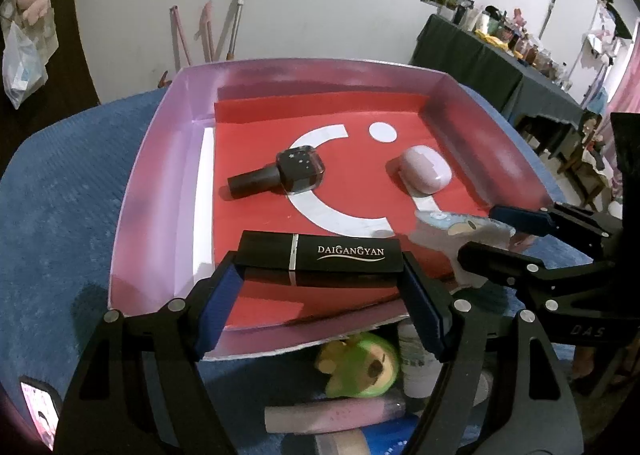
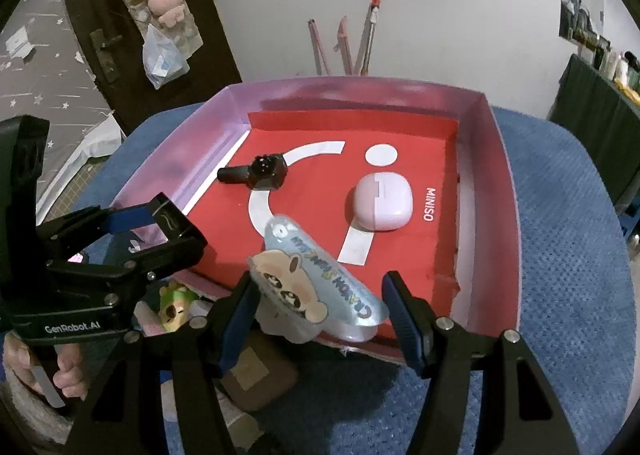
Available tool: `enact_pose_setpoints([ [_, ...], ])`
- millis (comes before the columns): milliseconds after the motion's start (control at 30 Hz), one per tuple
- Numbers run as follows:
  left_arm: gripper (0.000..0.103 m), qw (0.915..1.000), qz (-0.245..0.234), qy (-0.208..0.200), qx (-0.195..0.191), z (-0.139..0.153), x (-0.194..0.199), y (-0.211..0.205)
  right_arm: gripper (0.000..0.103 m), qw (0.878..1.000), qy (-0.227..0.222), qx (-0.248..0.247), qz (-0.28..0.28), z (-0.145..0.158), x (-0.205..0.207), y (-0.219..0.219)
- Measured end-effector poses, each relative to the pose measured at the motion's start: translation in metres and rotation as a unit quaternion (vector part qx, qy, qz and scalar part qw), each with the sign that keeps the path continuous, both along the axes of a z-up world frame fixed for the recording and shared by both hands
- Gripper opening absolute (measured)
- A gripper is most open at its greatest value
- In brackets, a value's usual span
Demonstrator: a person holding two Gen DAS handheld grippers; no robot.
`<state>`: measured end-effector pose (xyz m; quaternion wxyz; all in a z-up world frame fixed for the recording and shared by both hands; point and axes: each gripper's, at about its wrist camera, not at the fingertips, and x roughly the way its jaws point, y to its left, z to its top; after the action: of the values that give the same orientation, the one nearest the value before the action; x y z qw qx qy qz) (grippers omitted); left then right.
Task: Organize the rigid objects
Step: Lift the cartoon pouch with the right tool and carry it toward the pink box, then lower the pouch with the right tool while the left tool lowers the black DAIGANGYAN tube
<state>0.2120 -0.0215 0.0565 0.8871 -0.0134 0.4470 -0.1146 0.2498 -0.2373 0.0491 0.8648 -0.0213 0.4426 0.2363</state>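
Jaws on both grippers sit about half open, each clamped on 1 item. Left gripper (image 1: 318, 267) holds a black lipstick box (image 1: 318, 251) crosswise, pads on its 2 short ends, over the near edge of the tray (image 1: 160, 159). Right gripper (image 2: 320, 311) carries a clear blister pack (image 2: 320, 275) with a cartoon card inside; the left pad touches it, the right pad's contact is hard to tell, and the pack hangs above the tray's near edge.

Largest first: the tray is a shallow cardboard lid with a red liner, light and bendy at the walls, so not something to lean on. It rests on a blue mat (image 1: 60, 195).

Blister pack: light, thin plastic, probably slick and slightly crushable; better gripped across the flat card edge than the bulged shell.

Lipstick box: stiff, light, glossy, likely slippery; the end-to-end grip is long, so it may pivot if bumped.

Pink earbud case (image 2: 380, 201) lies in the tray's right half: hard, rounded, smooth, best taken across its narrow sides.

Nail polish bottle (image 1: 280, 175) lies on its side toward the left: glass, likely small but heavy, fragile, can roll; take it at the square body, not the cap.
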Motion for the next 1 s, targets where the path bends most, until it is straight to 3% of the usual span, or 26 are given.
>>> enact_pose_setpoints([
  [467, 0.076, 0.9990, -0.005, 0.045, -0.003, -0.017, 0.025, 0.004, 0.065, 0.999, 0.037, -0.021, 0.005, -0.005, 0.021, 0.008],
  [1000, 0.076, 0.9980, 0.005, 0.063, -0.007, -0.029, 0.051, 0.002, 0.065, 0.998, 0.046, -0.037, -0.008, -0.015, 0.043, 0.014],
])
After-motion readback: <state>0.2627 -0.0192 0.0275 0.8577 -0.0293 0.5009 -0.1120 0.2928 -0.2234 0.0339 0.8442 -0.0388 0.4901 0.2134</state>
